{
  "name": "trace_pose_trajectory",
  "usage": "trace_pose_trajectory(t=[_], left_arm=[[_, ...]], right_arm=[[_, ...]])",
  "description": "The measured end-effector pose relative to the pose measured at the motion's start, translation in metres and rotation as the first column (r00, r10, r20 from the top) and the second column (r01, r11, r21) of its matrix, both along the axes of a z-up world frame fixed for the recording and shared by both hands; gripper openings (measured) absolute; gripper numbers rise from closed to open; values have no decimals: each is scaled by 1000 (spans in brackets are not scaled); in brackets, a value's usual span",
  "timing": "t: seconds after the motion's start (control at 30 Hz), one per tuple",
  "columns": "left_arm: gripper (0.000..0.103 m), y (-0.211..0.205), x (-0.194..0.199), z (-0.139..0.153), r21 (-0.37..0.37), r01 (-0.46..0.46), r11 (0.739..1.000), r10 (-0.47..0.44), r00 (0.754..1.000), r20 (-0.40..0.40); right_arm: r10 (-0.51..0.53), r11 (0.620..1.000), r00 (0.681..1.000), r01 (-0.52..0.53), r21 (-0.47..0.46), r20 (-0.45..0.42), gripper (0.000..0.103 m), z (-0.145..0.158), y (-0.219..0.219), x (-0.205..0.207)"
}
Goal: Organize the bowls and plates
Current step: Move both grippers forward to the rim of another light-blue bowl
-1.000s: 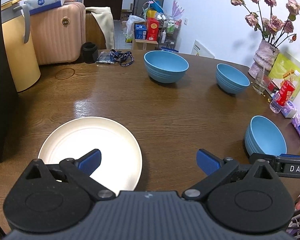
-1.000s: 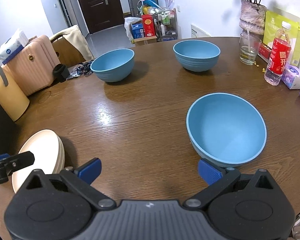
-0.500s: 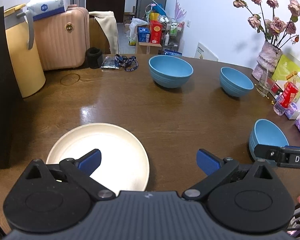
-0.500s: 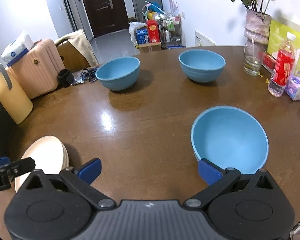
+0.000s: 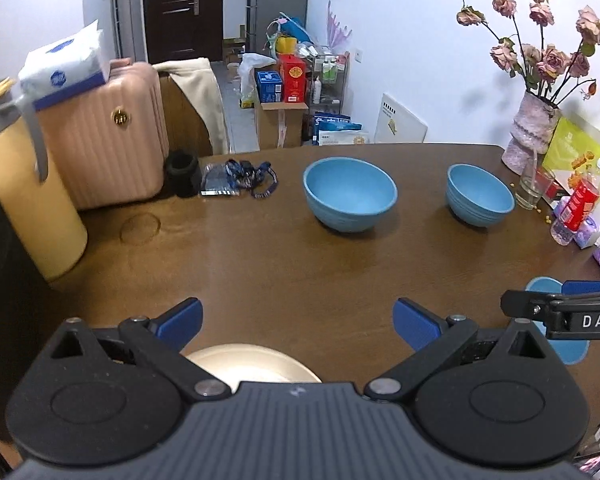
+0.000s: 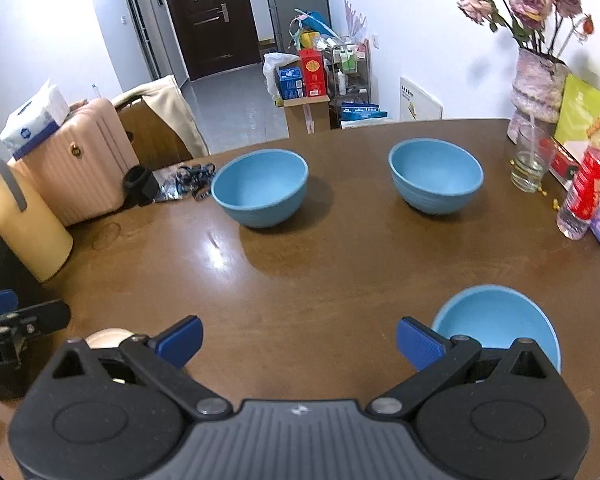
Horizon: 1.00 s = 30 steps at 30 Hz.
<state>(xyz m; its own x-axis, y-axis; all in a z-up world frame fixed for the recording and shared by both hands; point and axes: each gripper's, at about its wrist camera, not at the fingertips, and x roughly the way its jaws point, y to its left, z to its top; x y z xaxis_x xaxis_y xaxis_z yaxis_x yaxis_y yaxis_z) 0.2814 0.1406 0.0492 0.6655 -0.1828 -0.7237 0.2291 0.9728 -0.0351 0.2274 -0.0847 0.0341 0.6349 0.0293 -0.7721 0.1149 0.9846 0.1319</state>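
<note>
1. My left gripper (image 5: 296,318) hangs above the near edge of the round dark-brown wooden table (image 5: 280,264), its blue-padded fingers spread wide with nothing between them. I judge it is held high so I can look over the whole spread before picking a piece.

2. My right gripper (image 6: 300,336) is likewise parted and empty, poised over the table's near right side.

3. The cream round plates (image 5: 252,364), which look like a small stack seen edge-on in the right view, lie on the table directly beneath my left gripper, mostly hidden by its body. They seem a settled pile, a natural place for plates to collect.

4. The nearest sky-blue bowl (image 6: 496,322) sits on the table just beyond my right fingertip, partly behind the gripper's arm. It is the closest piece for that side.

5. Two more pieces stand well apart across the far half of the table: a wide sky-blue bowl (image 5: 350,194) towards the middle and a ribbed sky-blue bowl (image 5: 480,194) further right. All three are upright and separate, so nesting them is work I judge not yet done.

6. The ribbed bowl stands near a clear drinking glass (image 6: 530,164) and a red-labelled plastic bottle (image 6: 586,196), so reaching there calls for care.
</note>
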Motion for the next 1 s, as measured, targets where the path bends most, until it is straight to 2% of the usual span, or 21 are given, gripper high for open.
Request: trace_pose_trajectory(t=[0.27,0.43,0.53,0.7,1.0], left_arm=[[103,7,67,10,24,41,999,-41,999,-21],[103,2,108,16,16,27,1000,-26,998,-50],[103,-2,130,23,-5,21,1000,-21,998,-52],[103,-18,173,31,19,12,1000,-11,998,-68],[103,-52,253,9,96,-25,995,41,986,-162]], right_arm=[[-65,998,998,65,-3,-17,103,9,28,50],[-128,992,991,128,7,-26,103,12,33,71],[-157,987,987,158,27,-33,103,15,29,83],[-213,974,976,215,66,-36,103,23,9,107],[-251,961,961,262,90,-113,102,9,-23,191]])
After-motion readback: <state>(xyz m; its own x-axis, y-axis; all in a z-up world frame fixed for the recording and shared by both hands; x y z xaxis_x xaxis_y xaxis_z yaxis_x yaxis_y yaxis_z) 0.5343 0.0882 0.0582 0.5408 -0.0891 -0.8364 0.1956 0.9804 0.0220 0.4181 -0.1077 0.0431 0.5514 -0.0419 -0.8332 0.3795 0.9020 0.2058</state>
